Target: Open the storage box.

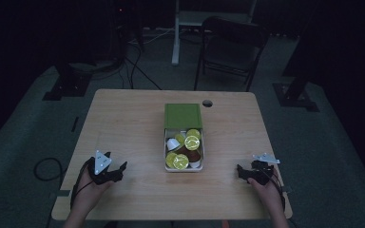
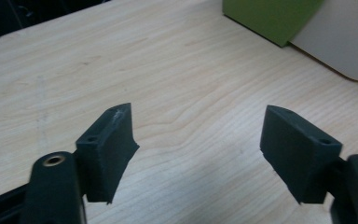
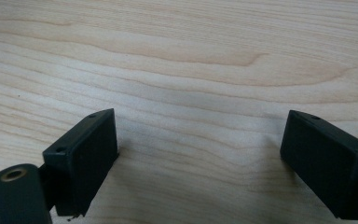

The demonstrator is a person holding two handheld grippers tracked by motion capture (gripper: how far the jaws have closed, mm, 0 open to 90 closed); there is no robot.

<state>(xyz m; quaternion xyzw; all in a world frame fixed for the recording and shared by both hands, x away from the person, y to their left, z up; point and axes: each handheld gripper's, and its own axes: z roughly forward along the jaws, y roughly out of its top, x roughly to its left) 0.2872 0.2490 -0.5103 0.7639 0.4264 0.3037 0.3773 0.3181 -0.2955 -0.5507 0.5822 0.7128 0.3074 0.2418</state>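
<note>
While between grippers, green-lidded box (image 1: 183, 137) of capsules (image 1: 192, 141).

From the high view you look forward and down from above your own side of the pale rectangular wooden table (image 1: 123, 128), far enough back to take in its whole top, the dark floor around it and a black folding metal chair (image 1: 230, 45) beyond the far edge. Your forearms enter at the bottom.

The left gripper view sits low and close over the wood, looking along its own black jaws across the table toward the flat green box lid (image 2: 272, 18) and the white rounded box wall (image 2: 340, 44) beside it; the high view shows the same box at table centre.

The right gripper view sits nearer still, tilted down at bare wood grain between its jaws.
</note>
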